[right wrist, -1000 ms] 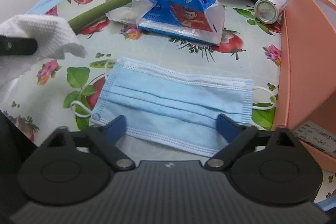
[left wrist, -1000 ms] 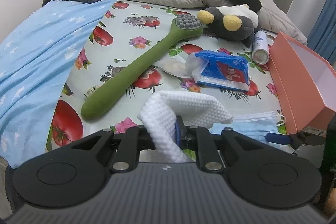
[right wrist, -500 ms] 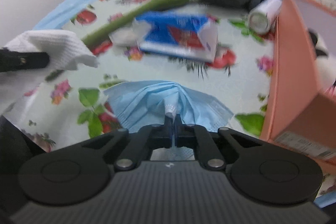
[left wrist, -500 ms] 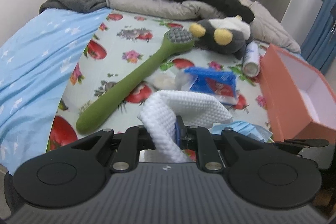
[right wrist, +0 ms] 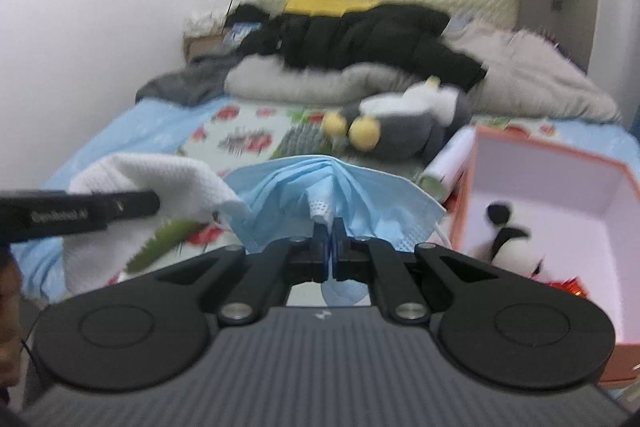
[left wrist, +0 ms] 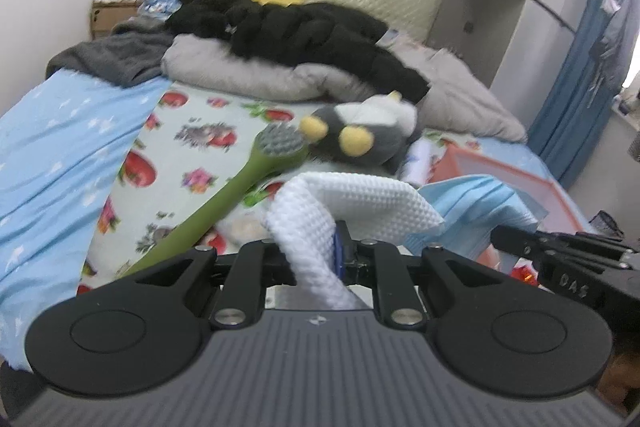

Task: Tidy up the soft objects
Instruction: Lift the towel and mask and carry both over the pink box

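My left gripper (left wrist: pixel 339 247) is shut on a white waffle-weave cloth (left wrist: pixel 360 201) and holds it above the bed. My right gripper (right wrist: pixel 329 235) is shut on a blue face mask (right wrist: pixel 340 187), lifted off the bed and bunched at the jaws. The cloth also shows in the right wrist view (right wrist: pixel 152 179), left of the mask. The mask shows in the left wrist view (left wrist: pixel 480 203), just right of the cloth. An orange box (right wrist: pixel 560 195) with a white inside stands at right, open, with a black-and-white plush (right wrist: pixel 508 239) in it.
On the fruit-print sheet lie a long green brush (left wrist: pixel 240 195), a grey and yellow plush (left wrist: pixel 360 139) and a white can (right wrist: pixel 444 163). Grey bedding and black clothes (left wrist: pixel 300 27) pile at the bed's head. A blue blanket (left wrist: pixel 60 147) covers the left side.
My right gripper closed on the mask and lifted it off the bed. Both grippers rose and tilted up, so more of the room shows. The left kept its hold on the cloth.
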### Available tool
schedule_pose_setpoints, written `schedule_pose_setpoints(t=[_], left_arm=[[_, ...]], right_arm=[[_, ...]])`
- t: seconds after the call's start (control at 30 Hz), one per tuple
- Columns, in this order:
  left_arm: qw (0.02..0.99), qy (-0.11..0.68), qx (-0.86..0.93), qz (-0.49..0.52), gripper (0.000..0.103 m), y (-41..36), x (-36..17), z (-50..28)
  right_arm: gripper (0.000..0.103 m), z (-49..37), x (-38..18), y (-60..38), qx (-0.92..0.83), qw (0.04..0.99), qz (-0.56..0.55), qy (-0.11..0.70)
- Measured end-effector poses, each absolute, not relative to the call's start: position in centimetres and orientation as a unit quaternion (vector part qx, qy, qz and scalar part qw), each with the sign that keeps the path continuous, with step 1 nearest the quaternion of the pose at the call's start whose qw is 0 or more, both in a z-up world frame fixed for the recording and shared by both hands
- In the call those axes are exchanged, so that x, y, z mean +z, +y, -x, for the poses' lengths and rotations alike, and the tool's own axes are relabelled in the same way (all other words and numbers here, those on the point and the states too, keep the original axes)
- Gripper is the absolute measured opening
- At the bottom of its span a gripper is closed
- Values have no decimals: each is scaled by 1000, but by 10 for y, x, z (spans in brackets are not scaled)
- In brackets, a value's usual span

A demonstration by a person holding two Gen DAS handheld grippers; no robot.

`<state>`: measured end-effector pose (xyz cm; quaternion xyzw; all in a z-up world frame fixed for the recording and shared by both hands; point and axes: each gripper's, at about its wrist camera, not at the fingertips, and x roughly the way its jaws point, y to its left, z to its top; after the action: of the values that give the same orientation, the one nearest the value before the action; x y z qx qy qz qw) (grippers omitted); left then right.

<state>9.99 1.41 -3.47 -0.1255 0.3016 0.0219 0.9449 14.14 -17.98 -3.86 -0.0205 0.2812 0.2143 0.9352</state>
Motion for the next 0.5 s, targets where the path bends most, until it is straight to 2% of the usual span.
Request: schedule_pose_setpoints(t=[0.27,0.5], left_arm=[[958,264,-21,113,17,-18,8,-110],[958,259,-76,96,17,-62,23,-138]], right_arm=[[5,-130,8,-214,179,959,14,221],[5,-136,24,-255,128,970,5,207]])
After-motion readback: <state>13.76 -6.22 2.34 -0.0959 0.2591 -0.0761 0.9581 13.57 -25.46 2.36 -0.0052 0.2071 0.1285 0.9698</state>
